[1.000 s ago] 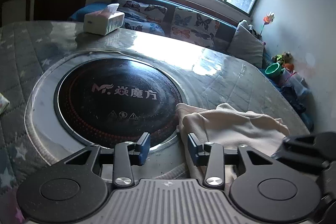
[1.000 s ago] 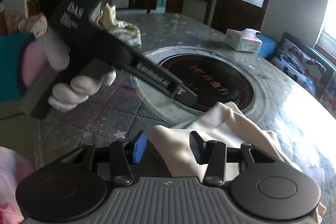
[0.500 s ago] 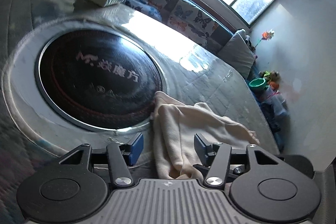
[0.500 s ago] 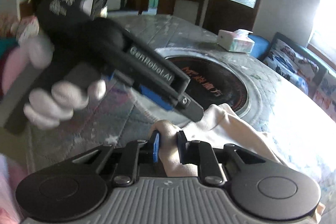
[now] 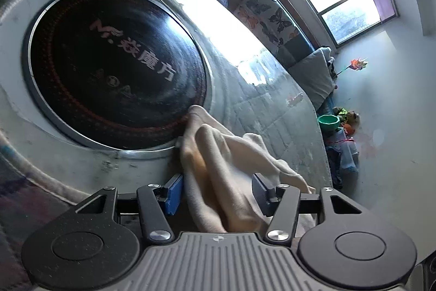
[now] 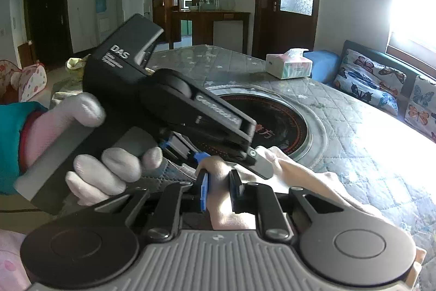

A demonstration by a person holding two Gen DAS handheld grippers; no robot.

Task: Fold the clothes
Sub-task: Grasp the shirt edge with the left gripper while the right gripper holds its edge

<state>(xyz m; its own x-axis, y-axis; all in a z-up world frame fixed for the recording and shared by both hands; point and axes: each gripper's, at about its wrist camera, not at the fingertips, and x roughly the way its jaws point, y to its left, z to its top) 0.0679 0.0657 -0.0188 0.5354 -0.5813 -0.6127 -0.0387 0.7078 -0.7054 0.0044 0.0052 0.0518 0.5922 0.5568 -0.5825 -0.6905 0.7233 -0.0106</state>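
Observation:
A cream garment [image 5: 223, 154] lies bunched on the quilted table next to a round black hob [image 5: 109, 72]. My left gripper [image 5: 216, 182] is rolled to one side and straddles a thick fold of it. Its jaws are closing, and the fold fills most of the gap between them. In the right wrist view my right gripper [image 6: 218, 179] is shut on a corner fold of the cream garment [image 6: 299, 176]. The left gripper [image 6: 231, 161], held by a white-gloved hand [image 6: 109, 168], reaches in from the left just above my right fingers.
The quilted table cover [image 6: 354, 141] runs on to the right. A tissue box [image 6: 288, 67] stands at the far side of the table. More clothes [image 6: 76, 64] lie at the far left. A sofa with butterfly cushions [image 6: 376, 78] stands under the window.
The right jaws closed on the garment's corner and lifted it slightly. The left gripper rolled and moved in over the cloth, so the fold now lies between its jaws.

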